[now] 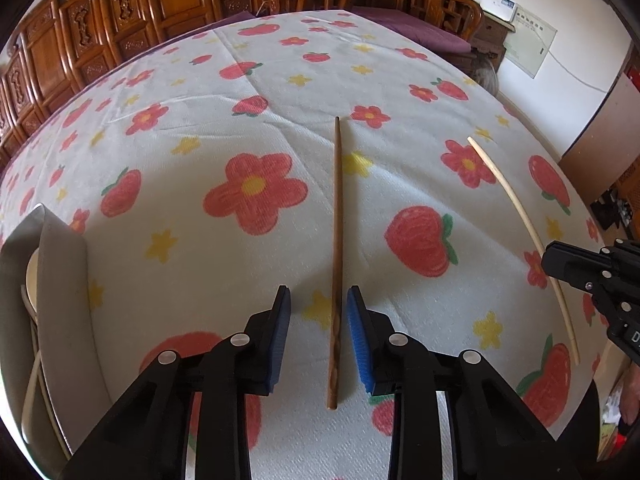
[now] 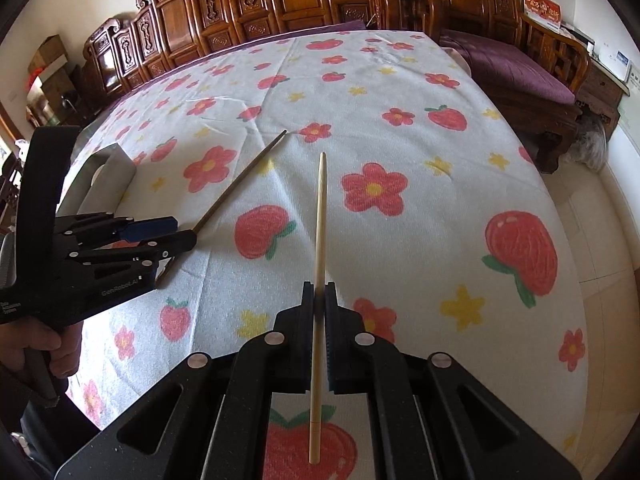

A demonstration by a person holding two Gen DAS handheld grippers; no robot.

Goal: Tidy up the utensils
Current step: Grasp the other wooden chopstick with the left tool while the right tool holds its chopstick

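Looking along the left claw (image 1: 318,294), its own camera shows the blue pads spread either side of the brown chopstick (image 1: 337,240), which lies flat on the flowered cloth (image 1: 200,128) covering the worktop; the right-hand pad sits just beside the stick, the other stands clear of it. That view also catches a grey container (image 1: 60,280) left of the brown chopstick, with pale sticks inside, and the pale chopstick (image 1: 516,216) off to its right, running to the black tip of the other tool at the frame's edge.

From the right wrist, the right claw (image 2: 319,294) is pressed together on the pale chopstick (image 2: 318,280), pinching it partway along so its tip points away. Only this view shows a hand (image 2: 52,348) gripping the left tool (image 2: 168,232), whose body bears white lettering that seems to read "GenRobot.AI". The brown chopstick (image 2: 244,180) slants left of the pale one, the container (image 2: 102,176) beyond it.
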